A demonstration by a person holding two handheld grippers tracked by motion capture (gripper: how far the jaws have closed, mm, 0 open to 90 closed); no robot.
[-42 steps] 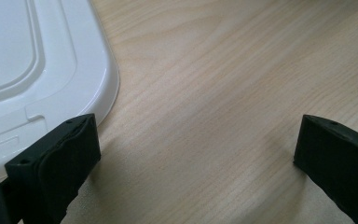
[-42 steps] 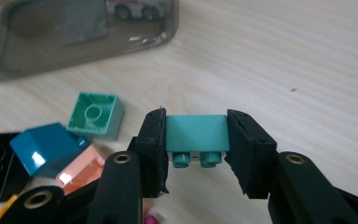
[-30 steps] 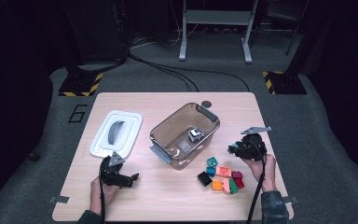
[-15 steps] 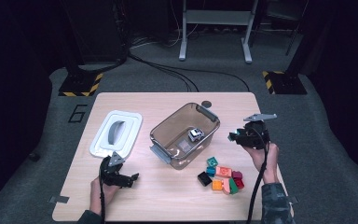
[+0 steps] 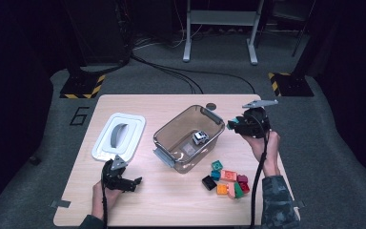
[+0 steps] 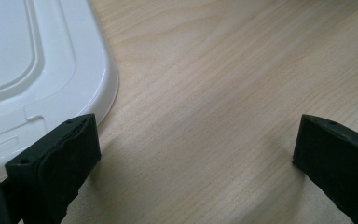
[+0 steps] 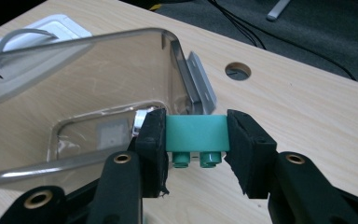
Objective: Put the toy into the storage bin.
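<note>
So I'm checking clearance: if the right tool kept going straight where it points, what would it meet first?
Probably the near rim of the clear bin; the right tool, shut on the teal brick, points over it, though depth is uncertain.

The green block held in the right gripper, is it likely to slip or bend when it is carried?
The green block looks like hard moulded plastic, so it probably stays stiff. The right gripper clamps its flat ends squarely, so slipping seems unlikely, though smooth plastic could slide if jolted. It looks small and probably light.
</note>
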